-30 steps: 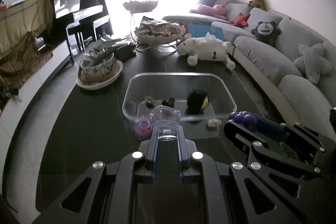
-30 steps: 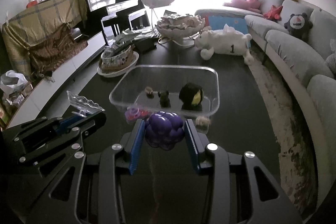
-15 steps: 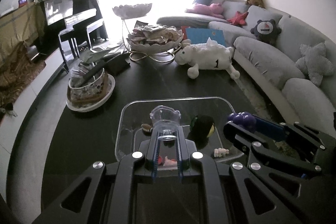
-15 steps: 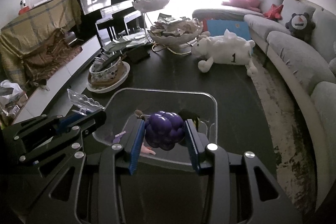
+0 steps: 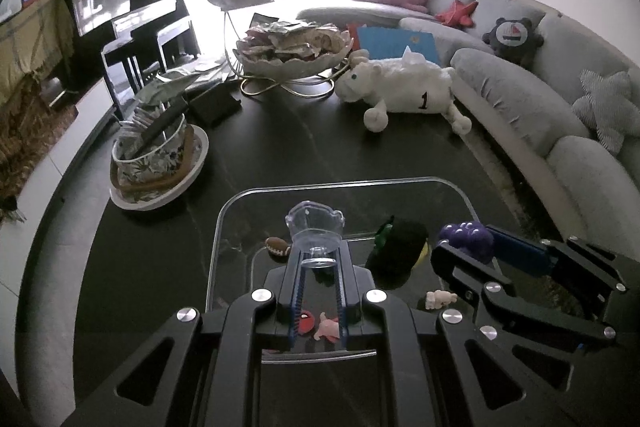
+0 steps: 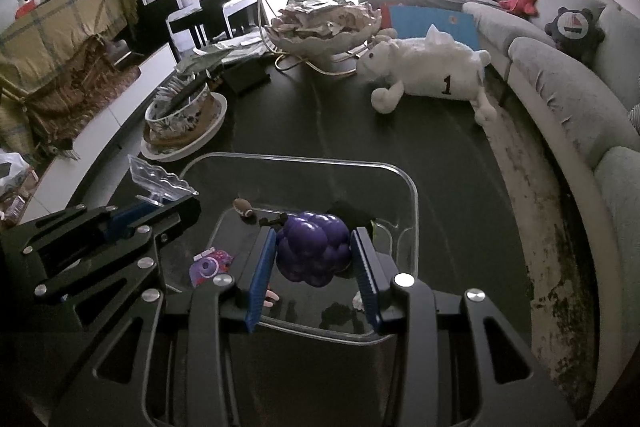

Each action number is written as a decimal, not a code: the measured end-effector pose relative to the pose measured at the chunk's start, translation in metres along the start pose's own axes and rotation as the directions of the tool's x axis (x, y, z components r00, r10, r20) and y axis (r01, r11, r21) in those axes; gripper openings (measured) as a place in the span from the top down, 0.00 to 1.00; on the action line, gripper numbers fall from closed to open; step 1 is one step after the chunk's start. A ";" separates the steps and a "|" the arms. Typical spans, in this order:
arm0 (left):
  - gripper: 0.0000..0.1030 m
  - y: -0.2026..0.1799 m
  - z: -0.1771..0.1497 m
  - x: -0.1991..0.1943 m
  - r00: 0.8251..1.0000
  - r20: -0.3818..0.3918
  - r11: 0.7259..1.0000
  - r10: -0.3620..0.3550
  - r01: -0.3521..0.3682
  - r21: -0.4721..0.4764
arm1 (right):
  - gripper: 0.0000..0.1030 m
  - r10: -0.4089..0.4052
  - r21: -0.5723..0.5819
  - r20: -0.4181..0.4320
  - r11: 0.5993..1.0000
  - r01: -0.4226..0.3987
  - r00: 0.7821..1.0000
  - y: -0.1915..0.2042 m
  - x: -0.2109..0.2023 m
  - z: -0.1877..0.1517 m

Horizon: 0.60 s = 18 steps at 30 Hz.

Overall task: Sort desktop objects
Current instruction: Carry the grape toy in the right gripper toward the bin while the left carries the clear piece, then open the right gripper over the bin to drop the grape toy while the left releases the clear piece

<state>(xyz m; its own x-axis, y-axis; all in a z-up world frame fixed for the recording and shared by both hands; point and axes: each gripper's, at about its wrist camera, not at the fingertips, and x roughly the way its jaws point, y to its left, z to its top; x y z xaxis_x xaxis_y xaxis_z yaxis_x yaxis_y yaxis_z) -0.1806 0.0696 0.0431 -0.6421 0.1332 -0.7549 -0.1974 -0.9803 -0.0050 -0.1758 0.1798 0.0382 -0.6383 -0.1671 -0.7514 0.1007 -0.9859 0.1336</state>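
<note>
Two grippers are hovering over the clear plastic bin (image 6: pixel 412 195), left gripper (image 5: pixel 318 259) clamping a clear scalloped cup (image 5: pixel 315 227), right gripper (image 6: pixel 314 251) clamping purple toy grapes (image 6: pixel 312 247), evidently for dropping in.

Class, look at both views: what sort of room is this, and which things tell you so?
Most likely a home living room: a curved grey sofa with cushions and soft toys, a dark coffee table bearing a plush sheep, and an upright piano by the bright window.
</note>
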 end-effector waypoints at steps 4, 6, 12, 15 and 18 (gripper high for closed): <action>0.89 0.002 0.001 0.004 1.000 -0.009 1.000 0.005 -0.005 -0.004 | 0.65 -0.001 0.001 -0.009 1.000 0.001 1.000 0.000 0.005 0.002; 0.88 0.002 0.003 0.006 1.000 -0.012 1.000 0.010 -0.010 -0.008 | 0.65 -0.004 0.000 -0.016 1.000 0.004 1.000 0.000 0.006 0.004; 0.61 0.010 0.005 0.010 0.998 -0.049 0.999 0.038 -0.039 -0.037 | 0.63 -0.069 0.002 -0.027 0.998 0.069 0.997 -0.001 0.007 0.005; 0.51 0.017 0.004 0.006 0.998 -0.045 0.996 0.051 -0.054 -0.064 | 0.53 -0.060 0.042 -0.016 0.997 0.060 0.998 -0.008 0.003 0.004; 0.38 0.023 0.003 0.004 0.997 -0.055 0.995 0.057 -0.061 -0.080 | 0.43 -0.061 0.055 -0.023 0.997 0.062 0.998 -0.013 0.000 0.003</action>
<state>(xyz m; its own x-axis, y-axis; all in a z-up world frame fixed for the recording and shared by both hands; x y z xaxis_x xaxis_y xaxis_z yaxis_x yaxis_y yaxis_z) -0.1894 0.0482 0.0418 -0.6110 0.0692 -0.7886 -0.0979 -0.9951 -0.0115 -0.1796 0.1928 0.0380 -0.6259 -0.1071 -0.7725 0.0192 -0.9923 0.1220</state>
